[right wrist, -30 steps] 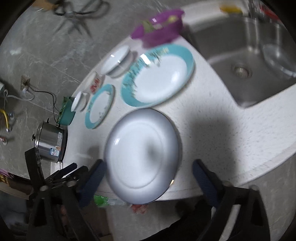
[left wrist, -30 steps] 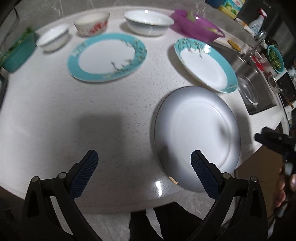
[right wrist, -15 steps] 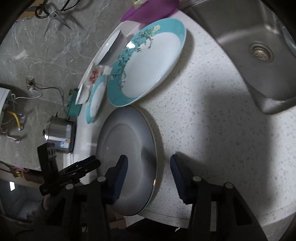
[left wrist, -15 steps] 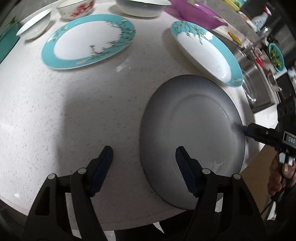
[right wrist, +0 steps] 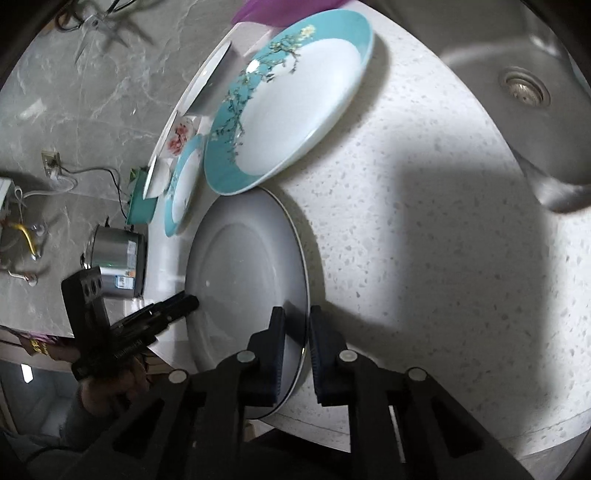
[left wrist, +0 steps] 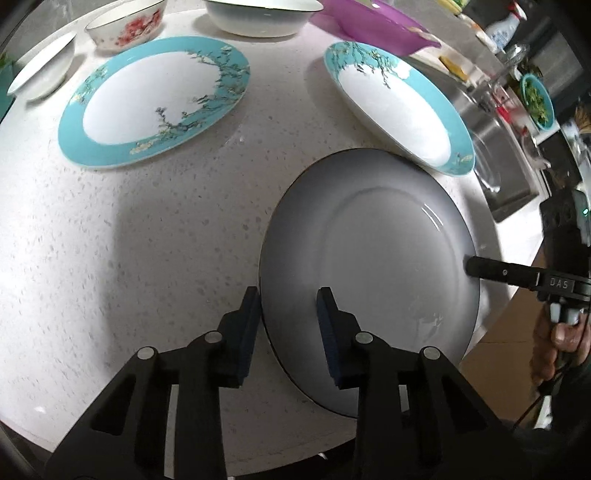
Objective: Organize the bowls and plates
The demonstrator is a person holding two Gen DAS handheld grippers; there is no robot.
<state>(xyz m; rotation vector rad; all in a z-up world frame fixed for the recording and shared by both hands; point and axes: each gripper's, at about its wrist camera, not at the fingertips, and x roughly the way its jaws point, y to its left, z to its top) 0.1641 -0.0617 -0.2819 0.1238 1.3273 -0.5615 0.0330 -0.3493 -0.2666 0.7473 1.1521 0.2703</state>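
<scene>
Your left gripper (left wrist: 287, 301) has just been closing, its jaws now narrow astride the grey plate's (left wrist: 373, 258) near-left rim at the counter's (left wrist: 147, 240) edge. Your right gripper (right wrist: 296, 320) has been closing too, jaws nearly together, pinching the opposite rim. A teal plate (left wrist: 399, 107) overlaps the far edge; another (left wrist: 155, 99) lies apart.

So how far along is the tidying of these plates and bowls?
Nothing looks stacked yet. In hand: the grey plate, with the left tool and the right tool each having just been closing over opposite sides of its rim. Left: the two turquoise plates, lying apart on the counter, and the three bowls at the back, all separate.
</scene>
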